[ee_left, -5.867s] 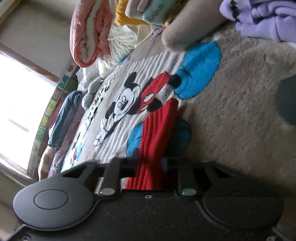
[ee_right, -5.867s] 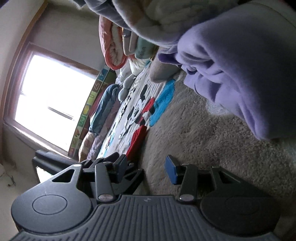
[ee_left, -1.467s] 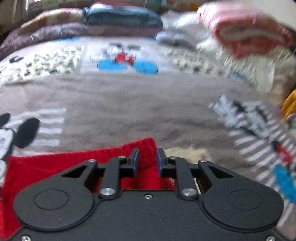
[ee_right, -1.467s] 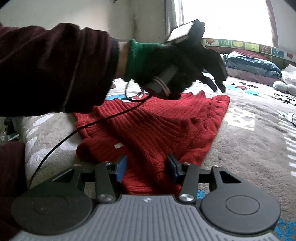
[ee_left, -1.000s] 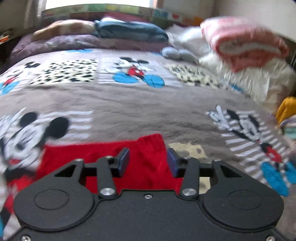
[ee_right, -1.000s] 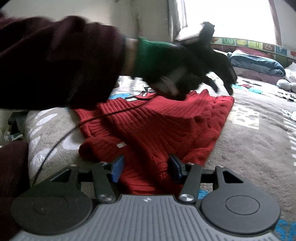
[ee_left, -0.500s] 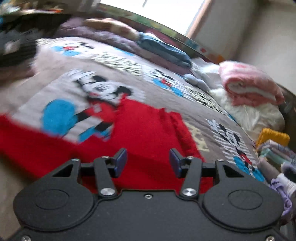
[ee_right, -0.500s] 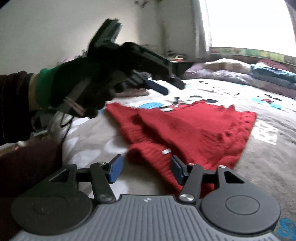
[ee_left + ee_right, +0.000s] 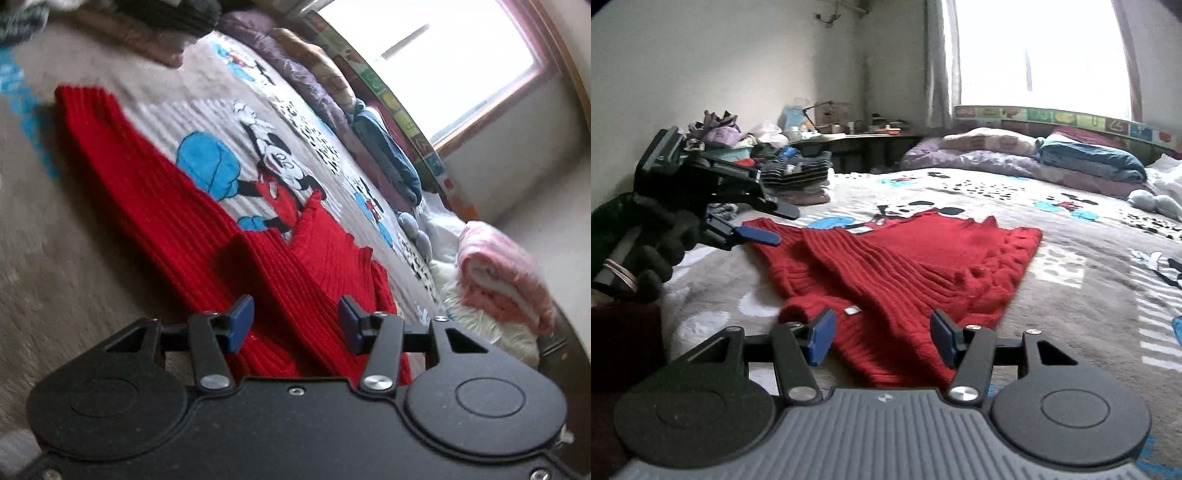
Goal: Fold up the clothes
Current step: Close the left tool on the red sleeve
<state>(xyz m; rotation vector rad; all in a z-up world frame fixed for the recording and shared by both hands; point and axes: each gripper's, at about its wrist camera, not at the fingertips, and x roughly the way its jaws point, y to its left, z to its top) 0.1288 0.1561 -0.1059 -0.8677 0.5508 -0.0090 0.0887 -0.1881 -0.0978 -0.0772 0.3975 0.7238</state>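
Grey cartoon-mouse blanket (image 9: pixel 1082 295) covers the bed — rolled pink blanket (image 9: pixel 502 277) and folded blue quilt (image 9: pixel 1089 153) at the far edge, bright window (image 9: pixel 1034 51) behind, cluttered desk (image 9: pixel 849 134) in the corner.

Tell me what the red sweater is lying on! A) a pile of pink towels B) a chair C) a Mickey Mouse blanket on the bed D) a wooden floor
C. The red sweater lies spread flat on the grey Mickey Mouse blanket that covers the bed, with a Mickey picture showing right beside it, and both the left gripper and the right gripper are open above it, holding nothing.
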